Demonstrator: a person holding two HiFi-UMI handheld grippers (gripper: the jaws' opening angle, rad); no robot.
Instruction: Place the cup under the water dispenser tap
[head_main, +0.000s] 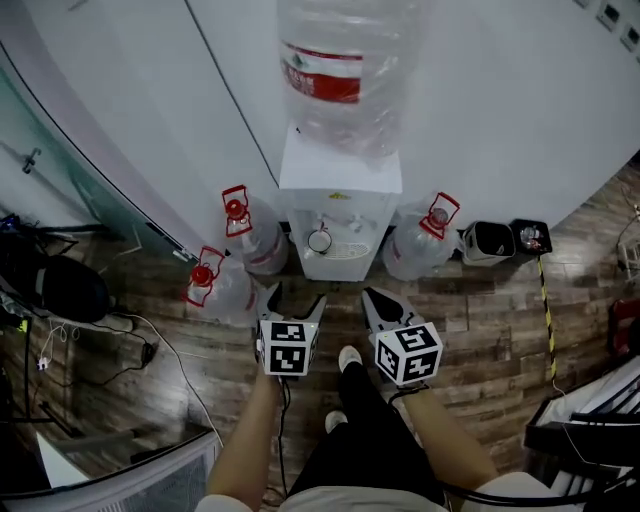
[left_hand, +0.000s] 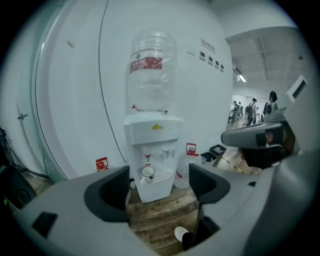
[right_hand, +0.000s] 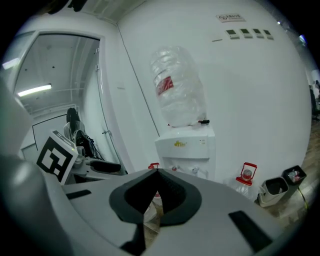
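Cup (head_main: 319, 240) stands on the drip tray of the water dispenser (head_main: 340, 185), below its red tap, so the placing looks done. In front of the dispenser, well apart from it, the left gripper (head_main: 296, 298) has its jaws wide open and empty, and the right gripper (head_main: 372, 297) has its jaws closed on nothing. It seems best only to check that the cup is centred. The bottle (head_main: 340, 70) on top has a red label and the dispenser front has a yellow logo; neither is readable.

Red-capped spare jugs (head_main: 255, 245) on the plank floor (head_main: 480, 330) — a black bin (head_main: 488, 241) beside the rightmost one.
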